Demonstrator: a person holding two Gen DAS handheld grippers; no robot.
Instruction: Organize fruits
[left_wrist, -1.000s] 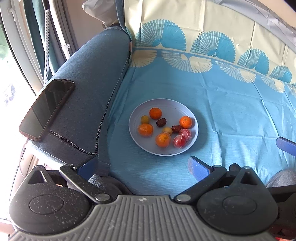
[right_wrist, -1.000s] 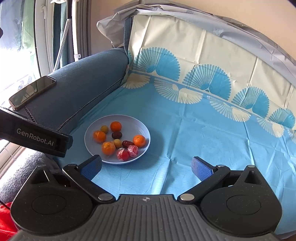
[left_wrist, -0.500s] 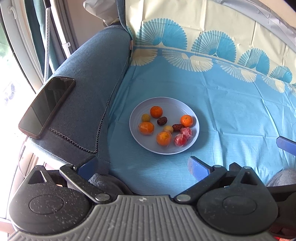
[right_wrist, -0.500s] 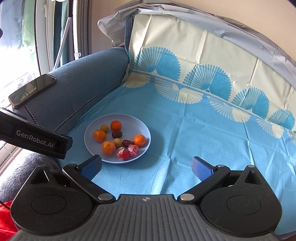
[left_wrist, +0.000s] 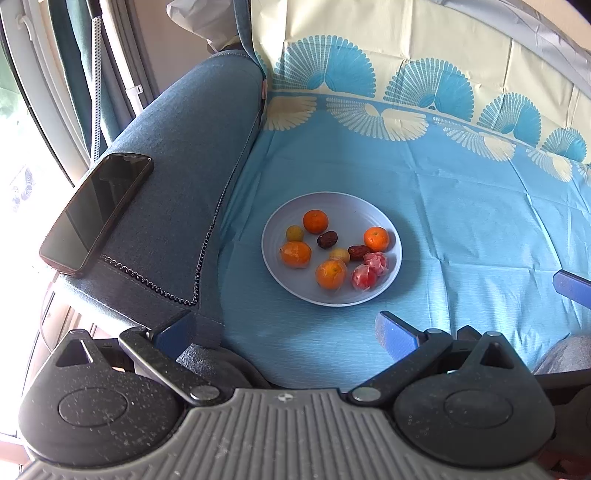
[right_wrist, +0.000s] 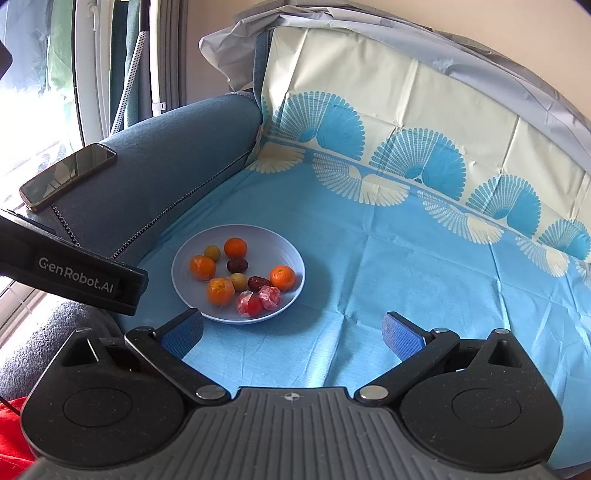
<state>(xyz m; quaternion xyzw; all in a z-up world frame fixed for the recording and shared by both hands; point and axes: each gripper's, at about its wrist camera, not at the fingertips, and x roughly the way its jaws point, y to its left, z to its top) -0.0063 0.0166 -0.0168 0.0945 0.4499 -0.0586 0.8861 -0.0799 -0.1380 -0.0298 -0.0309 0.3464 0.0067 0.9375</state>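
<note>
A pale blue plate (left_wrist: 280, 229) (right_wrist: 291, 258) sits on the blue cloth beside the sofa arm. On it lie several small oranges (left_wrist: 315, 221) (right_wrist: 282, 277), two yellow-green fruits (left_wrist: 294, 233), two dark dates (left_wrist: 327, 239) (right_wrist: 237, 264) and two wrapped pink-red pieces (left_wrist: 364, 277) (right_wrist: 269, 297). My left gripper (left_wrist: 284, 330) is open and empty, held near the front of the plate. My right gripper (right_wrist: 291, 334) is open and empty, near and to the right of the plate. The left gripper's body (right_wrist: 74, 275) shows in the right wrist view.
A black phone (left_wrist: 98, 212) (right_wrist: 68, 179) lies on the blue-grey sofa arm (left_wrist: 177, 177) left of the plate. The blue and cream patterned cloth (left_wrist: 461, 206) covers the seat and backrest. A window and curtains (left_wrist: 74, 74) stand at the far left.
Both grippers have drifted slightly; the plate sits a little higher in the left wrist view. Nothing on the plate has moved, and both grippers stay open.
</note>
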